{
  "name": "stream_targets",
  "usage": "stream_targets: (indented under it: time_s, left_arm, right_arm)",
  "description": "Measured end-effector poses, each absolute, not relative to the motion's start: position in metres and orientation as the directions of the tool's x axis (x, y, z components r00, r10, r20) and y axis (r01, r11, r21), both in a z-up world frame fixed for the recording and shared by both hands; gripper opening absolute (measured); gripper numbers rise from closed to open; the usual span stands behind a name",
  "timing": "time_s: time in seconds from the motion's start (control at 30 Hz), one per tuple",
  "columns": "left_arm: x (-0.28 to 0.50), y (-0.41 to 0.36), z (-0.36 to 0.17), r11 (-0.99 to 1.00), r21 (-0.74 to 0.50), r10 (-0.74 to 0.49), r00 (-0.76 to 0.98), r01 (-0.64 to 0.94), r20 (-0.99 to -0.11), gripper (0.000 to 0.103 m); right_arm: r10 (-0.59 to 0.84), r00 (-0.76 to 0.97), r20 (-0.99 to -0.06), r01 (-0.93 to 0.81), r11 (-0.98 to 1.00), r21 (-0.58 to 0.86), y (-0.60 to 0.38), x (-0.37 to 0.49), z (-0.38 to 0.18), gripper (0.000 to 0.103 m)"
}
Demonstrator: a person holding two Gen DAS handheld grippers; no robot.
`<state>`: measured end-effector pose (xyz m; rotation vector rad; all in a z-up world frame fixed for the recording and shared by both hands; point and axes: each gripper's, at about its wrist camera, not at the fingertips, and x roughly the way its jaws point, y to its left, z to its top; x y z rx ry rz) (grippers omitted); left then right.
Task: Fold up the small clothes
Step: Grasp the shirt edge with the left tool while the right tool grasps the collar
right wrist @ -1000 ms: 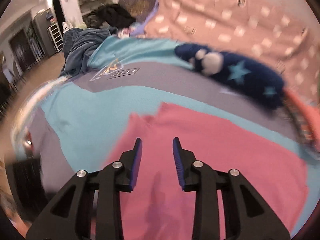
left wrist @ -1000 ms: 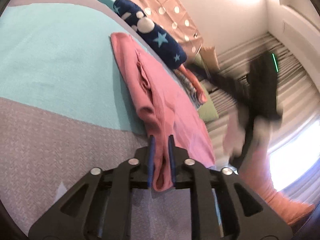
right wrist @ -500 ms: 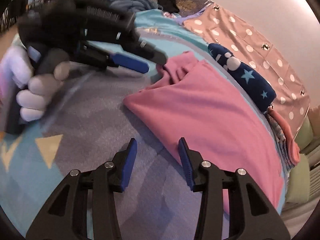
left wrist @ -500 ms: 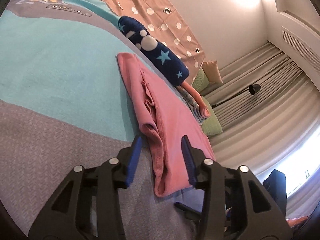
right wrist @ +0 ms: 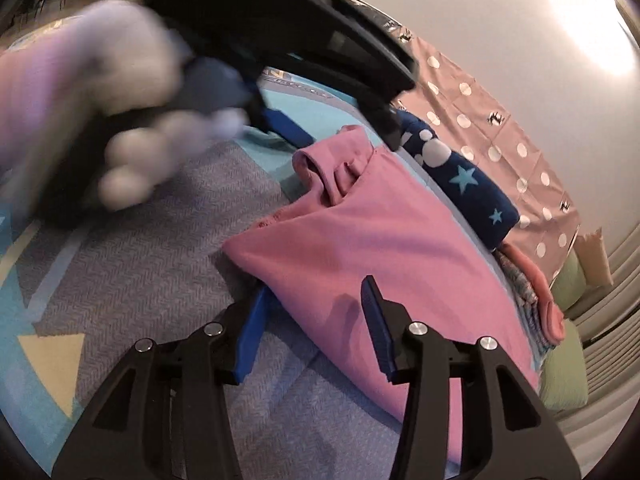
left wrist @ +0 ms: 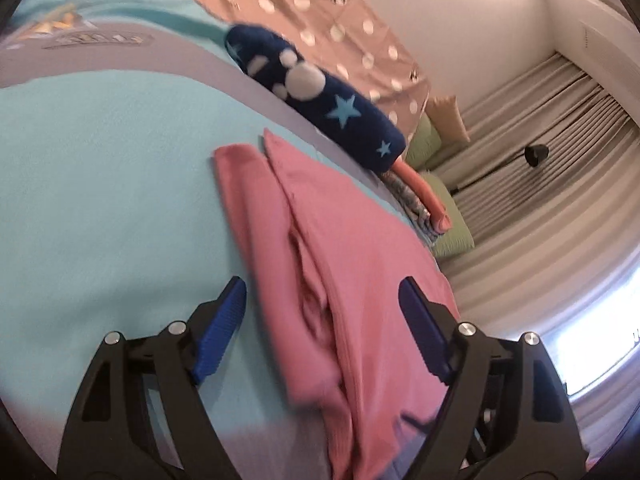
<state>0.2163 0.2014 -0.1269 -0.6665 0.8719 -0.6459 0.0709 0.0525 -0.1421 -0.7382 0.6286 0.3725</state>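
A pink garment [left wrist: 332, 264] lies folded lengthwise on the teal and grey bedspread [left wrist: 104, 184], a thick fold running along its left side. My left gripper [left wrist: 322, 300] hovers over the near end of that fold. Its jaws are opening wide and the cloth lies between them untouched. In the right wrist view the pink garment [right wrist: 380, 240] reaches toward me with one corner. My right gripper [right wrist: 316, 304] straddles that corner with its jaws opening. The left pad sits under the edge, the right one above, and neither presses. The left gripper [right wrist: 288, 128] and its gloved hand [right wrist: 132, 128] show blurred at the upper left.
A navy roll with stars and white dots [left wrist: 320, 104] lies just beyond the garment, with a stack of folded clothes [left wrist: 424, 204] at its end. Green pillows [left wrist: 448, 224] and a pink polka-dot cover [left wrist: 320, 28] lie behind. Curtains [left wrist: 560, 152] and a lamp [left wrist: 536, 154] stand at the right.
My left gripper let go of the pink fold, opened wide and moved along the garment. My right gripper came down to the near corner and opened a little.
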Motion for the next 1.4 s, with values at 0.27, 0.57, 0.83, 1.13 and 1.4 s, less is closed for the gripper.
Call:
stream_targets:
  time_s: [0.27, 0.57, 0.83, 1.13, 1.4]
  left_arm:
    - [0.258, 0.166, -0.128, 0.628, -0.712, -0.767, 0.403, 0.314, -0.499, 0.064]
    - [0.269, 0.195, -0.145, 0.564, -0.809, -0.781, 0.424, 0.163, -0.459, 0.019]
    - [0.265, 0.183, -0.107, 0.636, -0.743, -0.738, 0.447, 0.21, -0.505, 0.014]
    - [0.27, 0.147, -0.063, 0.716, -0.654, -0.682, 0.446, 0.245, -0.58, 0.013]
    - [0.268, 0.107, -0.031, 0.692, -0.668, -0.705, 0.455, 0.273, -0.544, 0.013]
  right_arm:
    - [0.1, 0.753, -0.65, -0.518, 0.699, -0.493, 0.053, 0.075, -0.147, 0.048]
    - [0.09, 0.751, -0.655, -0.511, 0.707, -0.489, 0.067, 0.091, -0.15, 0.039]
    - [0.168, 0.729, -0.664, -0.518, 0.769, -0.375, 0.05, 0.094, -0.14, 0.004]
    - [0.396, 0.665, -0.633, -0.44, 0.893, 0.096, -0.028, 0.112, -0.09, 0.004]
    - [0.546, 0.628, -0.555, -0.415, 0.838, 0.354, -0.088, 0.109, -0.064, 0.004]
